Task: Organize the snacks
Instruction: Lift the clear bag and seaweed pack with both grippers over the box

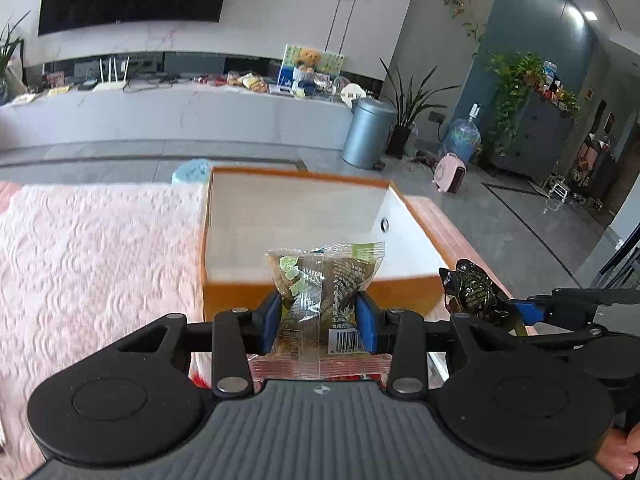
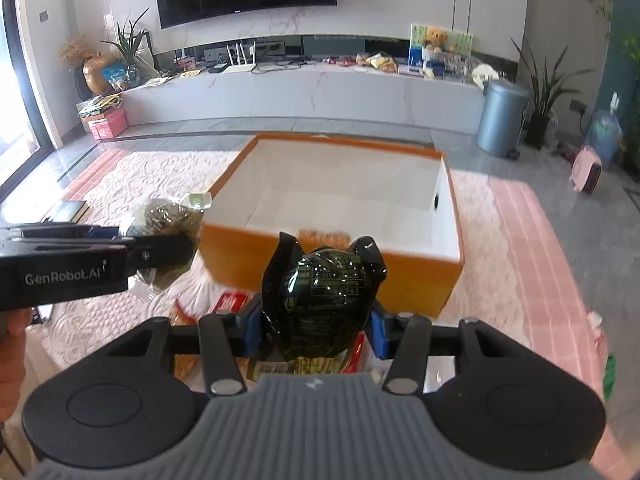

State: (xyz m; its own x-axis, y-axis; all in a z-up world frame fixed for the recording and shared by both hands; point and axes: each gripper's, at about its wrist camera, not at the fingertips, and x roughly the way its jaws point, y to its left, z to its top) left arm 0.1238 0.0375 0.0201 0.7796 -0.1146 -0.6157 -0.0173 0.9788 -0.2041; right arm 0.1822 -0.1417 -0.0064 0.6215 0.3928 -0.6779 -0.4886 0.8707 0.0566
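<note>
My left gripper (image 1: 318,320) is shut on a clear green-printed snack packet (image 1: 320,280), held up in front of the near wall of an orange box (image 1: 400,288) with a white inside. My right gripper (image 2: 316,330) is shut on a dark, round, gold-printed snack packet (image 2: 324,300), also raised just short of the orange box (image 2: 420,276). In the left wrist view the dark packet (image 1: 474,290) shows at the right. In the right wrist view the left gripper (image 2: 160,250) and its clear packet (image 2: 168,216) show at the left. The box looks empty inside.
The box stands on a pink textured cloth (image 1: 100,260). Several loose snack packets (image 2: 228,304) lie on the cloth below the right gripper. A dark flat item (image 2: 66,210) lies at the cloth's left edge. Beyond are a grey floor, a metal bin (image 1: 368,132) and a TV bench.
</note>
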